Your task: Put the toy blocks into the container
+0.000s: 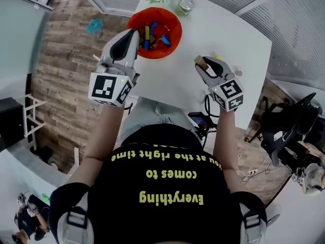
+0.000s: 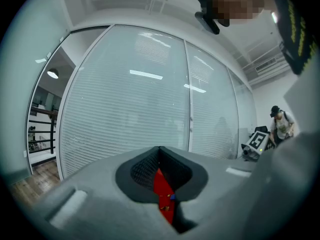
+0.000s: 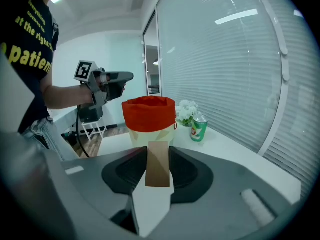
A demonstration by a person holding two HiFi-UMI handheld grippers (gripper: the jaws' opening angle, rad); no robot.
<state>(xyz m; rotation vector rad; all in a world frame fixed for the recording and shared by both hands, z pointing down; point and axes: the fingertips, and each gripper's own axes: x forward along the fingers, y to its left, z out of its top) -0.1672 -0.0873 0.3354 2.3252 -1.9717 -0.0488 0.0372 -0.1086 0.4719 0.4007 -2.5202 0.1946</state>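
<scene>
White table (image 1: 203, 44): bears red-lined container (image 1: 175, 29), coloured toy blocks (image 1: 152, 35) heaped inside. Left gripper (image 1: 134, 33): above container's rim, jaws pressed together, nothing gripped. Right gripper (image 1: 209, 64): over table, apart from container, jaws clamped on tan block (image 3: 158, 165). Green can (image 1: 185, 6): just beside container.

My left claw (image 2: 159, 149): matt grey plastic; pads (image 2: 144, 168) dark, mesh-textured. Block (image 3: 158, 165): plain matt wood, smooth. Container (image 3: 149, 115): wrinkled red cloth rim. Bench (image 1: 223, 34): white, smooth, faint sheen. Floor (image 1: 66, 85): grained wood planks.
</scene>
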